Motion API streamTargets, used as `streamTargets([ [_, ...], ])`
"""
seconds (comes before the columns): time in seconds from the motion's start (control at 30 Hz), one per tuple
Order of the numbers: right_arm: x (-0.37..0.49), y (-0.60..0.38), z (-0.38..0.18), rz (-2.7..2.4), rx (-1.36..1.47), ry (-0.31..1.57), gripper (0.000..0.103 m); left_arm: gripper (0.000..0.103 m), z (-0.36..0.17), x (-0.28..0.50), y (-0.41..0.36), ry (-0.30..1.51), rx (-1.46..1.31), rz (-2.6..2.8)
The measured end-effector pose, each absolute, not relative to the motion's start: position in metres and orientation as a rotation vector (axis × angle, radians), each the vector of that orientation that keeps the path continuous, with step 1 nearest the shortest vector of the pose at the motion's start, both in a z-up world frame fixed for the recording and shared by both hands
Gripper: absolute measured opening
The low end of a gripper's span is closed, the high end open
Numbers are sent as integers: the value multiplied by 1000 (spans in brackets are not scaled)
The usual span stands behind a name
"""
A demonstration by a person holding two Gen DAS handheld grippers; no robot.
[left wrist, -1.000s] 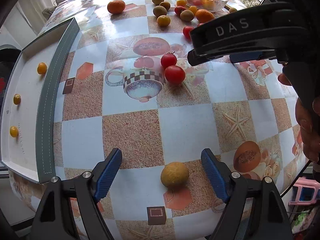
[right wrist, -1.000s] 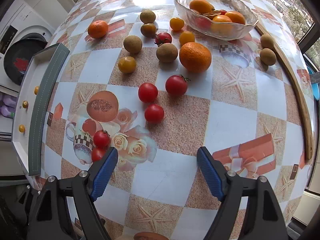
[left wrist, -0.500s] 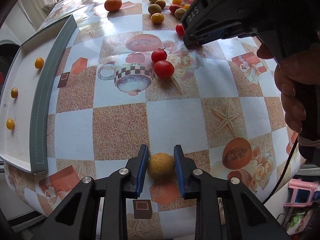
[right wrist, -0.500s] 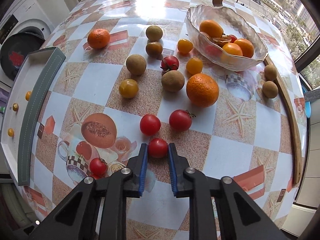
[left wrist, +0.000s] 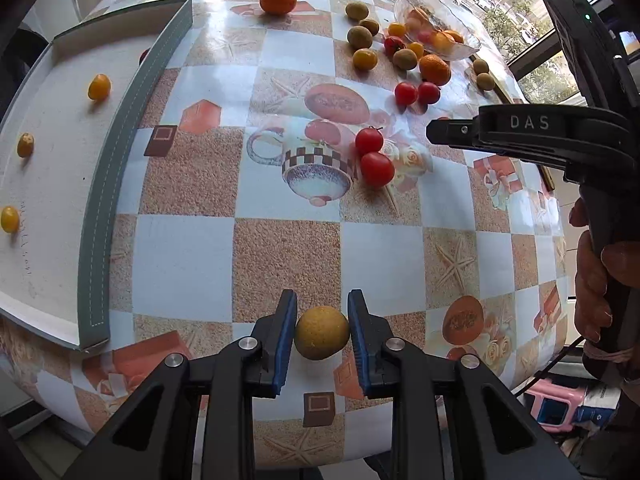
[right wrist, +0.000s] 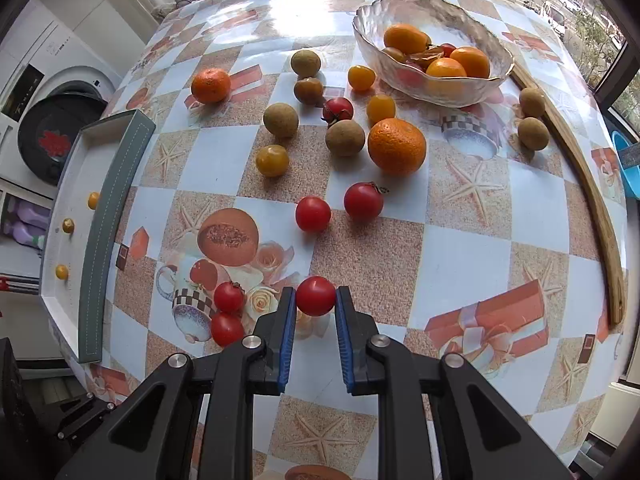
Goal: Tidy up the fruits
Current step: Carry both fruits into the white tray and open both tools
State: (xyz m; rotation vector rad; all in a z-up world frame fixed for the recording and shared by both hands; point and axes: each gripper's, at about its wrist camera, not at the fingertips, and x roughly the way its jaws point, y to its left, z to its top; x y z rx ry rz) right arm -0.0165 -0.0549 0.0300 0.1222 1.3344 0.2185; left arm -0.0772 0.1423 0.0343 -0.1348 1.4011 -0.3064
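Observation:
My left gripper point(left wrist: 322, 332) is shut on a round yellow-brown fruit point(left wrist: 321, 333) held above the table's near edge. My right gripper point(right wrist: 315, 297) is shut on a red cherry tomato point(right wrist: 315, 295), lifted above the patterned tablecloth; its body also shows in the left wrist view point(left wrist: 532, 136). A white tray with a grey rim point(left wrist: 100, 184) at the left holds small yellow fruits point(left wrist: 99, 87). A glass bowl point(right wrist: 472, 92) at the back right holds oranges. Loose tomatoes point(right wrist: 313, 213), brown fruits point(right wrist: 345, 137) and oranges point(right wrist: 397, 146) lie between them.
A wooden strip point(right wrist: 592, 200) runs along the table's right edge. A washing machine point(right wrist: 52, 120) stands beyond the table's left side. Two tomatoes point(left wrist: 376, 168) lie near the printed cup picture. A lone orange point(right wrist: 211, 85) sits at the back left.
Both grippers closed on their fruits, the left on the yellow-brown fruit and the right on a red tomato, and have since lifted them off the cloth.

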Motion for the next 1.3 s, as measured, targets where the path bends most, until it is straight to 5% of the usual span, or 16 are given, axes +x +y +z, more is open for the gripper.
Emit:
streamTargets([
  [0.6,-1,25,61,338,87,1314,21,28,81,-37,258,1249,-215,-154],
  [1.3,91,186,58,553,-3,1301,21,28,56,85,377,1169,-154,106],
])
